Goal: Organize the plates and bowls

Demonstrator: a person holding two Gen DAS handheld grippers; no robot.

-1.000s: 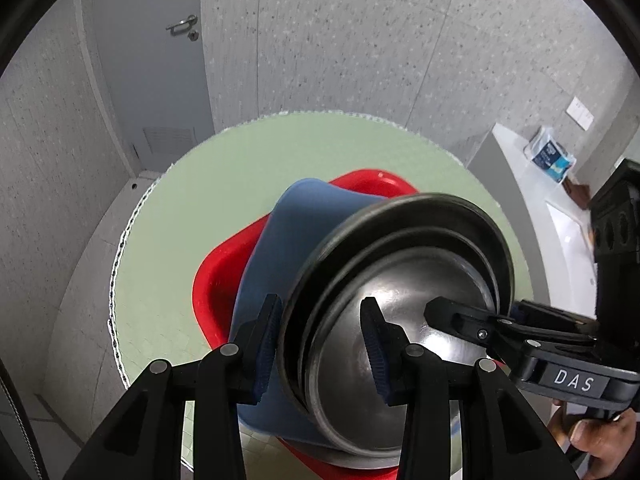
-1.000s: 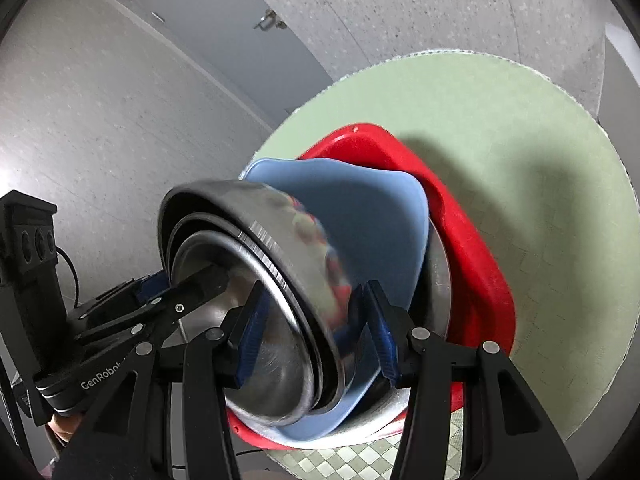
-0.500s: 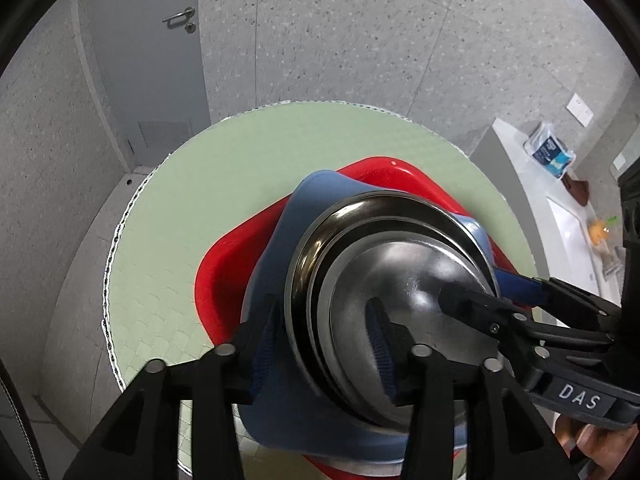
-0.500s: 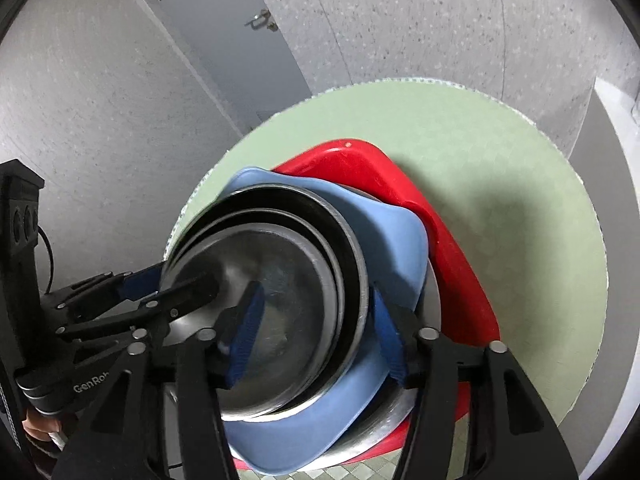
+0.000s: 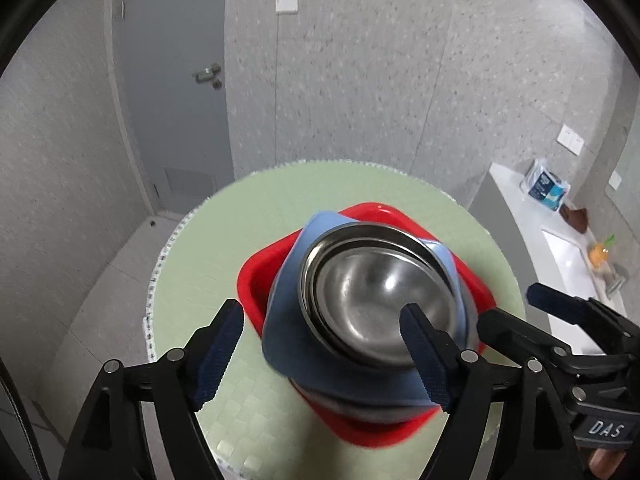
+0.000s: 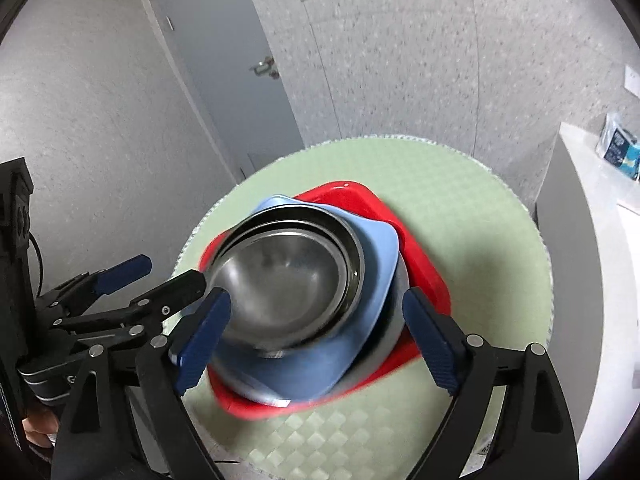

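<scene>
- Left tool and right tool: jaws just opened wide, holding nothing.
- Steel bowls nest in blue bowl, red tray, on the worktop.

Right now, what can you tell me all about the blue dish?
The blue dish is pale matte blue, plastic-looking, with a wavy, lobed rim. It lies slightly tilted in the red tray, on top of a steel plate whose edge peeks out beneath. Nested shiny steel bowls sit inside it. No claw touches it.
</scene>
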